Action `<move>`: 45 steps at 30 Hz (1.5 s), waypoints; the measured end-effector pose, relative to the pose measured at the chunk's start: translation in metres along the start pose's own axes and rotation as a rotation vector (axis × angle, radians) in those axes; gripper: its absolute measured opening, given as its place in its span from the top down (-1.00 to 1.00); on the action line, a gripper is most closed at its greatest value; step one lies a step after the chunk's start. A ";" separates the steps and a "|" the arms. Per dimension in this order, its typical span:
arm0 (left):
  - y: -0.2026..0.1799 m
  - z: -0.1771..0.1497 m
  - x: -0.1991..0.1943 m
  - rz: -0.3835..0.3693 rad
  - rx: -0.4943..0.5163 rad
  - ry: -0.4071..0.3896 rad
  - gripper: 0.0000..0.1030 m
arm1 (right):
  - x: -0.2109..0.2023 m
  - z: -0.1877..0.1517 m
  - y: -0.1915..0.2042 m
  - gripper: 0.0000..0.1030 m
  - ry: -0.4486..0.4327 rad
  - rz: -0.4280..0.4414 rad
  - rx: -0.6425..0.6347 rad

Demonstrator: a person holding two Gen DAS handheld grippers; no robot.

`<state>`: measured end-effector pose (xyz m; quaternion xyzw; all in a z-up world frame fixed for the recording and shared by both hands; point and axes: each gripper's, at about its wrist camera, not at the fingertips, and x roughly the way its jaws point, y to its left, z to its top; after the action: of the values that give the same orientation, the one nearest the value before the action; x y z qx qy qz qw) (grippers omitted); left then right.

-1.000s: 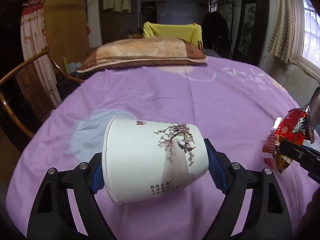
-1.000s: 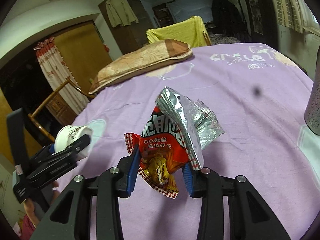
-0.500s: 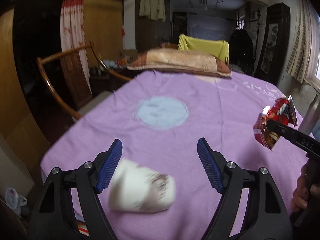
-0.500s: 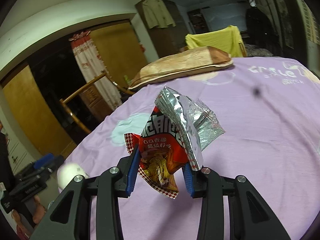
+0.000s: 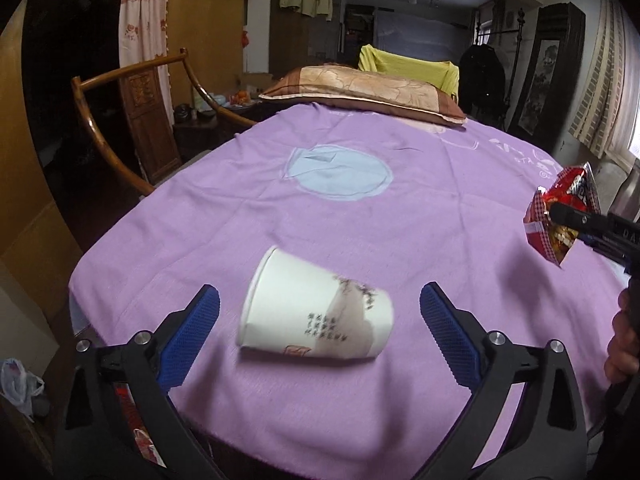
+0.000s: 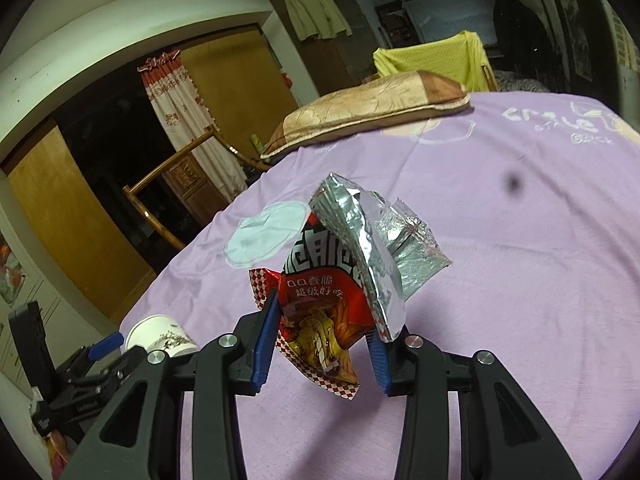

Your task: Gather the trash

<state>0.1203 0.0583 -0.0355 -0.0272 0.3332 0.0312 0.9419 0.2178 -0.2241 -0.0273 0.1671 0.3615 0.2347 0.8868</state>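
A white paper cup (image 5: 316, 316) with a printed branch lies on its side on the purple bedspread (image 5: 400, 220), near the bed's front edge. My left gripper (image 5: 320, 292) straddles it, its jaws opening wide, and neither blue pad touches the cup. The right wrist view shows the same cup (image 6: 160, 336) beside my left gripper (image 6: 104, 348) at the lower left. My right gripper (image 6: 324, 320) holds a red snack bag (image 6: 320, 296) with a torn foil top above the bed. Its jaws are opening slightly, but the pads still press the bag. The bag (image 5: 560, 196) shows at the right edge.
A brown pillow (image 5: 360, 88) and a yellow cloth lie at the bed's far end. A wooden chair (image 5: 140, 100) stands left of the bed. A plastic bag (image 5: 16, 380) sits on the floor at the lower left. A hand (image 5: 620, 344) grips the right tool.
The cup has left my left gripper's jaws and now lies on the bedspread. The left gripper pulled back toward the bed's edge and spread wider. The right gripper kept the bag.
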 end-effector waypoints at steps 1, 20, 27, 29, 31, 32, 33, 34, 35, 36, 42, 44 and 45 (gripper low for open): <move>0.000 -0.002 0.002 0.007 0.009 0.004 -0.87 | 0.002 -0.001 0.000 0.20 0.006 0.005 -0.001; -0.003 -0.008 0.044 0.041 0.056 0.096 -0.53 | 0.007 -0.012 0.012 0.23 0.037 0.027 -0.066; 0.029 0.001 -0.014 0.098 -0.035 -0.020 -0.55 | -0.004 -0.009 0.024 0.24 -0.003 0.079 -0.093; 0.038 0.000 -0.026 0.129 -0.062 -0.026 -0.55 | -0.005 -0.009 0.027 0.24 -0.005 0.103 -0.093; 0.049 -0.005 -0.042 0.171 -0.085 -0.034 -0.55 | -0.006 -0.009 0.032 0.24 -0.003 0.136 -0.093; 0.055 -0.008 -0.051 0.195 -0.097 -0.036 -0.55 | -0.006 -0.008 0.034 0.24 -0.002 0.149 -0.092; 0.062 -0.012 -0.059 0.219 -0.109 -0.036 -0.55 | -0.006 -0.008 0.038 0.24 0.001 0.163 -0.093; 0.071 -0.018 -0.068 0.249 -0.124 -0.034 -0.55 | -0.006 -0.008 0.043 0.24 0.004 0.183 -0.096; 0.081 -0.024 -0.077 0.275 -0.141 -0.031 -0.55 | -0.005 -0.007 0.049 0.24 0.009 0.202 -0.101; 0.093 -0.033 -0.087 0.309 -0.170 -0.028 -0.55 | -0.004 -0.007 0.053 0.24 0.014 0.213 -0.106; 0.157 -0.081 -0.097 0.381 -0.317 0.060 -0.56 | 0.009 -0.013 0.105 0.24 0.071 0.257 -0.189; 0.176 -0.095 -0.090 0.386 -0.360 0.087 -0.56 | 0.014 -0.015 0.121 0.24 0.091 0.259 -0.212; 0.185 -0.102 -0.085 0.375 -0.380 0.104 -0.57 | 0.016 -0.017 0.128 0.24 0.098 0.258 -0.221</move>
<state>-0.0235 0.2322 -0.0673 -0.1430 0.3686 0.2659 0.8792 0.1781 -0.1065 0.0116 0.1019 0.3519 0.3926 0.8436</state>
